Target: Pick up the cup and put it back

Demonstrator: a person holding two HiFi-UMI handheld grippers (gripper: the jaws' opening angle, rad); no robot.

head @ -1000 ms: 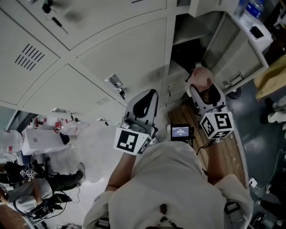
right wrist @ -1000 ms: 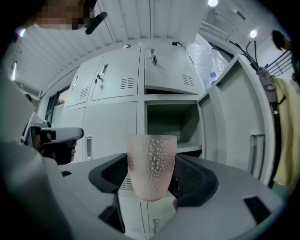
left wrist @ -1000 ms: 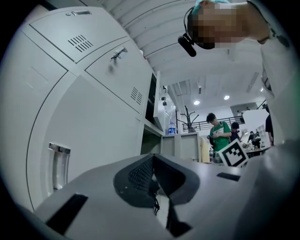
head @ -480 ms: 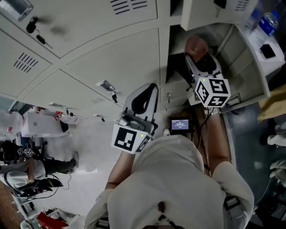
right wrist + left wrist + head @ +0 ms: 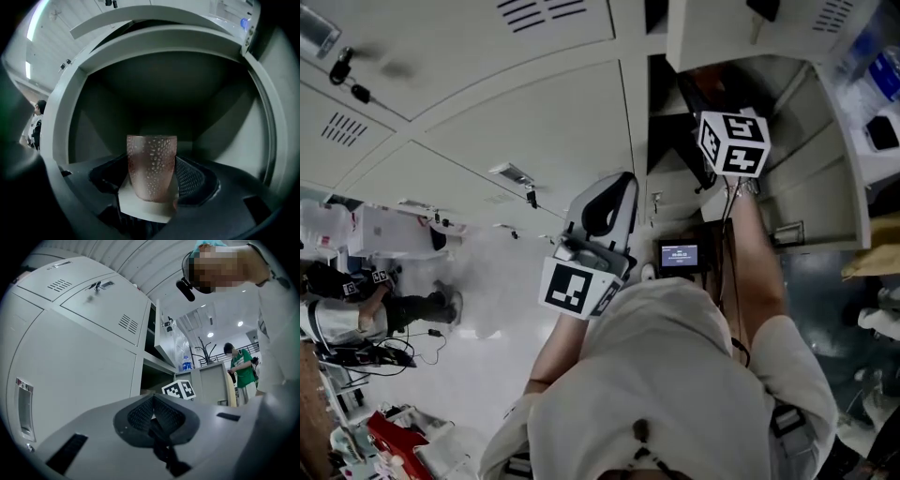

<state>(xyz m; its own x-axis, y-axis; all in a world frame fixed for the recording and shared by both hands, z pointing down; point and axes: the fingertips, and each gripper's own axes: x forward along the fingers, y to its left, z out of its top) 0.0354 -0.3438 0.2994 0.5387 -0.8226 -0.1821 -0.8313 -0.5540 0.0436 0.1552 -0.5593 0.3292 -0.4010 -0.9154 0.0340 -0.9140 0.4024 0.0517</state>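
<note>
Right gripper [image 5: 151,183]: jaws closed on the cup, one pad against each side of its wall, reaching into the open compartment. The grip sits low on the cup, which seems to be what keeps it level.
Left gripper [image 5: 153,404]: jaws pressed together with nothing between them. It is held below and to the left of the open compartment, well apart from it. It looks idle, parked out of the reaching arm's way.
Locker bank [image 5: 487,112]: closed grey doors spread to the left of the open compartment.
Open compartment [image 5: 154,89]: a dark, bare-walled hollow whose frame rings the cup on every side. Its floor is probably the return spot.
Cup [image 5: 152,157]: pink, dimpled and upright with its rim up, just inside the compartment's mouth. A pale slab under it hides its base, so it cannot be told whether it touches the floor.
Stage: apparently the put-back half of the task. The cup should go down level until its base is seated, and only then should the jaws part, since a tilted release could tip it.
</note>
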